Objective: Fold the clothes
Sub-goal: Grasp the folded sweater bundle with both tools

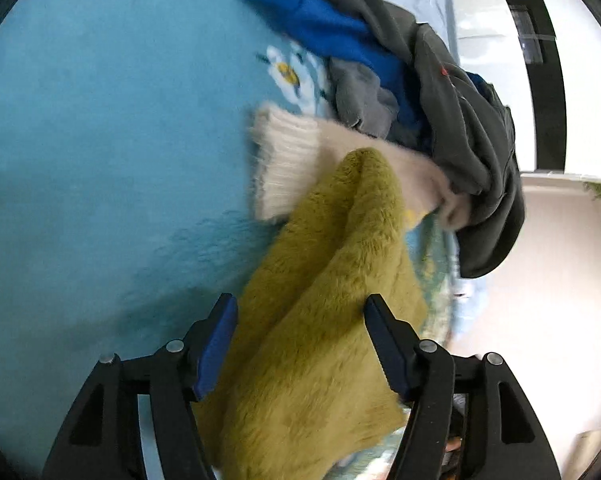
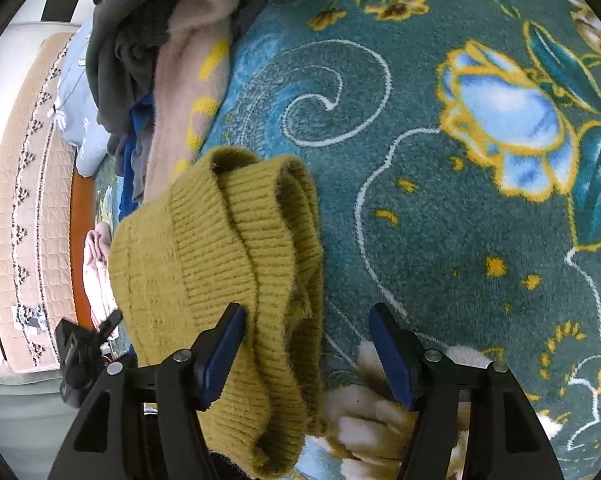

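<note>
Lying between both grippers' spread fingers [image 1: 216,344], unpinched: olive sweater [image 1: 316,320], no writing legible anywhere.

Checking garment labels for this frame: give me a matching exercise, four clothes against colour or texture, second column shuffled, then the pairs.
Column 1
1. fuzzy sweater between the left gripper fingers
2. ribbed cuff lying on the blanket
3. garment on top of the pile
4. garment lying under it

Column 2
A. bright blue
B. olive-yellow
C. dark grey
D. cream

Pairs: 1-B, 2-D, 3-C, 4-A
</note>
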`<state>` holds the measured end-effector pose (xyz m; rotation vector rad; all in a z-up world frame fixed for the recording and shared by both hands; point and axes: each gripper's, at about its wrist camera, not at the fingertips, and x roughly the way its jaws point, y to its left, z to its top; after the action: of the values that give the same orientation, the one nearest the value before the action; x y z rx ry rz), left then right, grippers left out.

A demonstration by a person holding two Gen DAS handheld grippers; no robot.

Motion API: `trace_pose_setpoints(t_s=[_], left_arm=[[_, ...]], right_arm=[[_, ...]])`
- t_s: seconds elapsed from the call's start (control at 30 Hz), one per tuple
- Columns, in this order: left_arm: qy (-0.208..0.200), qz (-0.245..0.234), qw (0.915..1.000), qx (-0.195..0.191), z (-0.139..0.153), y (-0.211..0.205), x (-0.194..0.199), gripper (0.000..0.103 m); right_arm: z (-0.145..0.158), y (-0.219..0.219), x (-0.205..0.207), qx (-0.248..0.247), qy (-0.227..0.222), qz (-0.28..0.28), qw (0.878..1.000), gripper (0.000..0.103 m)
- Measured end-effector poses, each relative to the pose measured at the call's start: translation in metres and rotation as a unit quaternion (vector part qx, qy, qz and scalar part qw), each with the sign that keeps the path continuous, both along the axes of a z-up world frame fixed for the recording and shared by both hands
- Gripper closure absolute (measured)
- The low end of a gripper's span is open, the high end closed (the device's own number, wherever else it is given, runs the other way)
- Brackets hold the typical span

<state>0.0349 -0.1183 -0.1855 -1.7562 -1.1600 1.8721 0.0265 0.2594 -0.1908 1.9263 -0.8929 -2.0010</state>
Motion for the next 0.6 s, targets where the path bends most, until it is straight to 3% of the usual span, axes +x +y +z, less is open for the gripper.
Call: trace_pose_setpoints(t_s=[0.1,0.27,0.33,0.37,0.47,0.6], left_arm=[[-0.017,-0.016,0.9997,0.002,-0.014,0.007,-0.006,0.028],[-0.004,-0.031,0.9995,-0.009,-0.012,0.017,-0.009,0.029],[0.001,-0.029,0.9993,-0.022,-0.01,0.018,-0.006,0.04],[0.001,-0.027,0.9993,-0.024,-0.007,0.015,-0.012,0.05],[0.002,-0.006,1.0,-0.006,-0.006,0.009,-0.003,0.07],[0.008,0.015,0.9998,-0.004,-0.002,0.001,0.011,0.075]], right_arm=[[-0.001,0.001,0.001,-0.004,-0.002,-0.005,1.0,0.035],[-0.002,0.004,0.002,-0.01,-0.004,-0.013,1.0,0.034],[-0.002,0.005,0.002,-0.012,-0.003,-0.016,1.0,0.034],[-0.002,0.006,0.003,-0.013,-0.003,-0.017,1.0,0.034],[-0.003,0.007,0.004,-0.017,-0.002,-0.021,1.0,0.033],[-0.002,0.007,0.005,-0.021,0.002,-0.021,1.0,0.031]])
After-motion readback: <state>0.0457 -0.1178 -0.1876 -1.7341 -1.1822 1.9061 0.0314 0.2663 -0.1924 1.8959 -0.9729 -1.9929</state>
